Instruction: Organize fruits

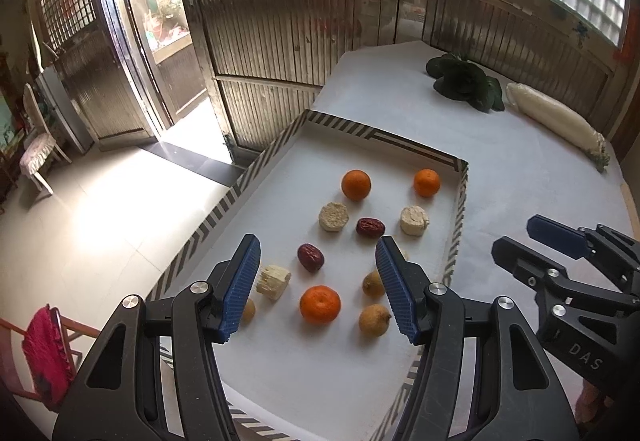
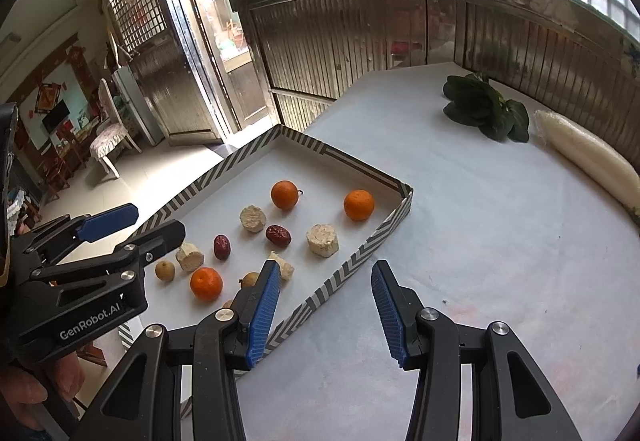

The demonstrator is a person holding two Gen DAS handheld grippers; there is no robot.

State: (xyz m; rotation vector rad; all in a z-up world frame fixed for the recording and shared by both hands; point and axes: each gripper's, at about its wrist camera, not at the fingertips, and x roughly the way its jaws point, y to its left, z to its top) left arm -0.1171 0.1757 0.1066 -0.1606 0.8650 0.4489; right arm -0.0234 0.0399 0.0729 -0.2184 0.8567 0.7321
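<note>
A shallow striped tray point(image 1: 362, 131) point(image 2: 388, 183) on a white table holds three mandarins point(image 1: 320, 304) point(image 2: 206, 283), two red dates point(image 1: 310, 257) point(image 2: 221, 247), several pale cut chunks point(image 1: 333, 216) point(image 2: 322, 239) and small brown longans point(image 1: 374, 319) point(image 2: 165, 269). My left gripper point(image 1: 318, 287) is open and empty, hovering above the tray's near end over the nearest mandarin. My right gripper point(image 2: 326, 315) is open and empty, above the tray's right rim and the bare table; it also shows in the left wrist view point(image 1: 532, 241).
Dark leafy greens point(image 1: 464, 81) point(image 2: 486, 109) and a long white radish point(image 1: 554, 117) point(image 2: 588, 157) lie at the table's far right. Wooden doors stand behind. A chair with red cloth point(image 1: 44, 353) is at the lower left, beside the table edge.
</note>
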